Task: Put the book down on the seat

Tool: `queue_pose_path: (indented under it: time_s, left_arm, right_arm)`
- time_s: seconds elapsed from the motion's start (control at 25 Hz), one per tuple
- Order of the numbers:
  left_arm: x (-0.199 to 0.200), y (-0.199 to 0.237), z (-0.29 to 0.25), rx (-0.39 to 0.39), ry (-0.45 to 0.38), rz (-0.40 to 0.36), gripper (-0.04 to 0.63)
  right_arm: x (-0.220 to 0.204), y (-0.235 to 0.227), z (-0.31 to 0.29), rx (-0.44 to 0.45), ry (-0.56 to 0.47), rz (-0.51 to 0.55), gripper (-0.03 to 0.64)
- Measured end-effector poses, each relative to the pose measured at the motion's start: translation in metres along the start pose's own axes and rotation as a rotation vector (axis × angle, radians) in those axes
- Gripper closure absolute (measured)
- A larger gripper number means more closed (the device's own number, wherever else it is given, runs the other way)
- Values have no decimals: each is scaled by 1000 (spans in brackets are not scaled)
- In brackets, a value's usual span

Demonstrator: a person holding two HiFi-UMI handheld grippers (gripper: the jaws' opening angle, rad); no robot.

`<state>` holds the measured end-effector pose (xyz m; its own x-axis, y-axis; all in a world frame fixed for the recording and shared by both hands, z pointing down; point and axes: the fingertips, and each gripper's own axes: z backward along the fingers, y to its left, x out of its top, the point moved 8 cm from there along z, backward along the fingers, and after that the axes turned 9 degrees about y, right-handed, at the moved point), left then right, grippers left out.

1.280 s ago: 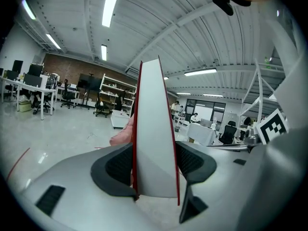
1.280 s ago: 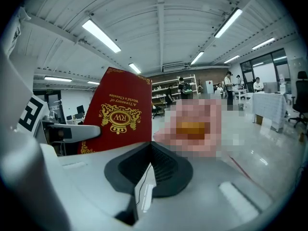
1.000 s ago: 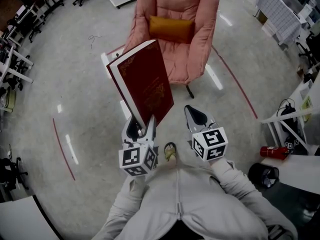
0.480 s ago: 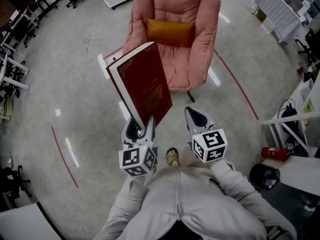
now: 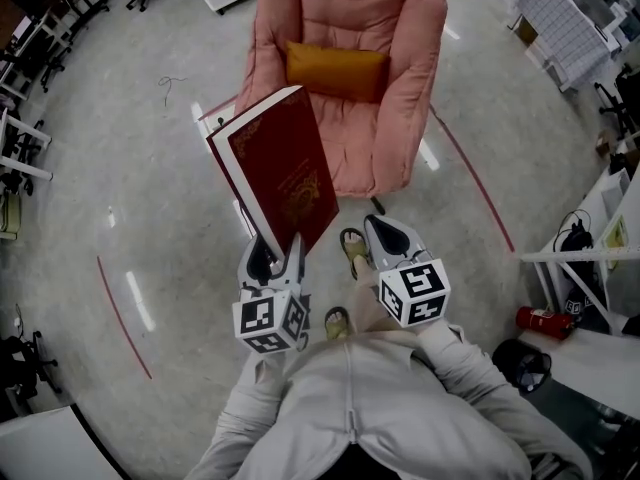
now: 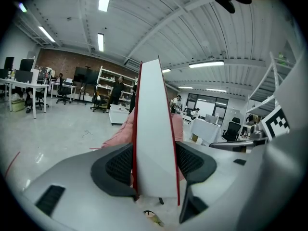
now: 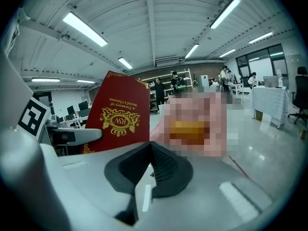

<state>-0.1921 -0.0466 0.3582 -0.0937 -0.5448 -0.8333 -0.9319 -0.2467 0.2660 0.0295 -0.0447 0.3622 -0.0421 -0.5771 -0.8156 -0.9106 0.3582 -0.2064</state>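
The left gripper (image 5: 278,254) pinches the tilted red book (image 5: 280,173) by its bottom edge alone, the right gripper (image 5: 386,236) pressed together, empty: risk of the book pivoting loose short of the seat (image 5: 365,140).

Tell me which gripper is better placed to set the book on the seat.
Left. The left gripper is shut on the book, gripping its lower edge, just short of the pink armchair's seat. The right gripper is shut on nothing, off to the side.
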Motion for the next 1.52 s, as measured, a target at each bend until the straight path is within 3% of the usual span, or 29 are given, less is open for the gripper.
queue_pose_path:
  time_s: [0.32, 0.76, 1.52]
  left_arm:
    - [21, -4, -74, 22, 28, 28, 322]
    - [17, 5, -183, 70, 152, 73, 322]
    - [-70, 43, -352, 102, 416, 157, 322]
  right_arm:
    - [39, -61, -51, 15, 22, 0, 617]
    - [61, -121, -115, 31, 99, -29, 617]
    - [39, -187, -213, 22, 224, -104, 617]
